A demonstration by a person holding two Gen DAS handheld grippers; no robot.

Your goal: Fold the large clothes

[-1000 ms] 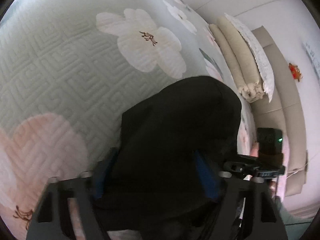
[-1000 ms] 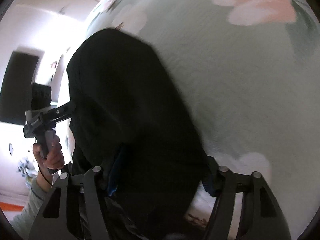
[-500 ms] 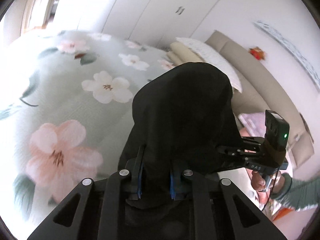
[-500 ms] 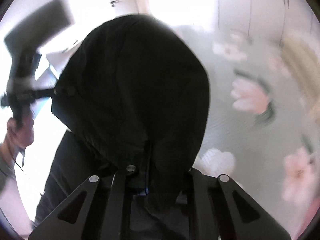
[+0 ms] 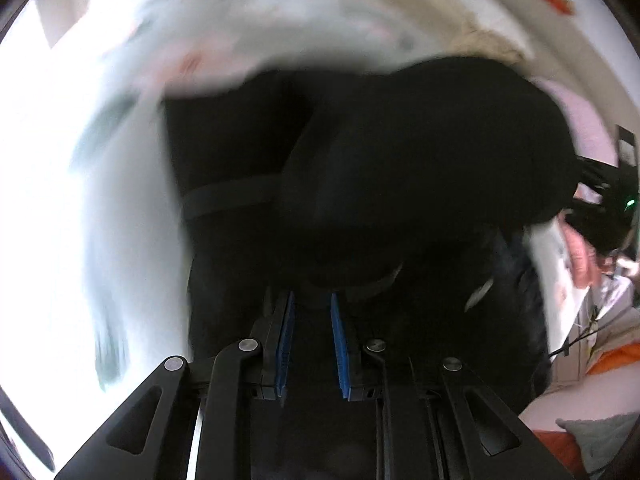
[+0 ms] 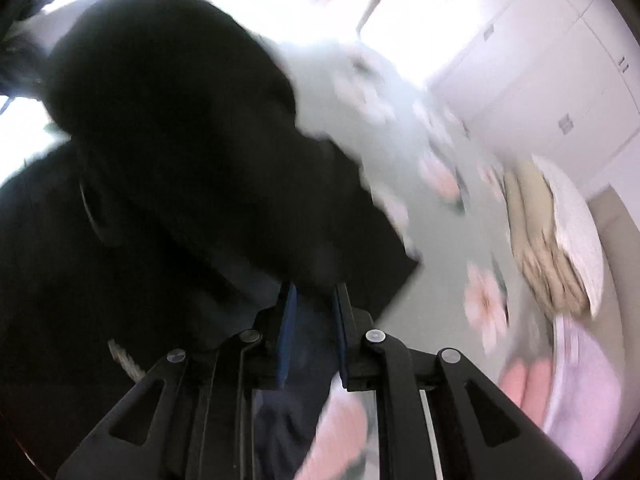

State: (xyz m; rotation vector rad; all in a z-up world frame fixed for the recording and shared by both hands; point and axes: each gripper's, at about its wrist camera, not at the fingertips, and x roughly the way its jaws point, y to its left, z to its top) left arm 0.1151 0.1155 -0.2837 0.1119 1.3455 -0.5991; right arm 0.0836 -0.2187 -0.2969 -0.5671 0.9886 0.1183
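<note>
The left gripper (image 5: 311,312) has its jaws clamped on a fold of the black garment (image 5: 400,168), with dark cloth filling the narrow gap between the blue pads (image 5: 285,344). From there the garment bulges forward in a large rounded mass that fills the middle of the left wrist view, and a flat band of the same fabric crosses its left part. Behind it lies the bed (image 5: 132,184), covered in a pale green spread with pink flowers, heavily smeared by motion blur. At the right edge of this view the right gripper (image 5: 600,208) shows as a dark shape with a small green light, with a hand (image 5: 580,252) below it.

In the right wrist view the right gripper (image 6: 314,300) is likewise closed on the black garment (image 6: 172,128), the cloth pinched between its blue pads (image 6: 287,336) and rising up and to the left in a dark hump. The flowered bed (image 6: 440,208) spreads to the right of the garment. At the far side of the bed sits a stack of folded beige bedding (image 6: 536,240) with a white pillow (image 6: 576,232) against it, and white wardrobe doors (image 6: 540,80) stand behind. A pink cloth (image 6: 588,384) lies at the lower right.
</note>
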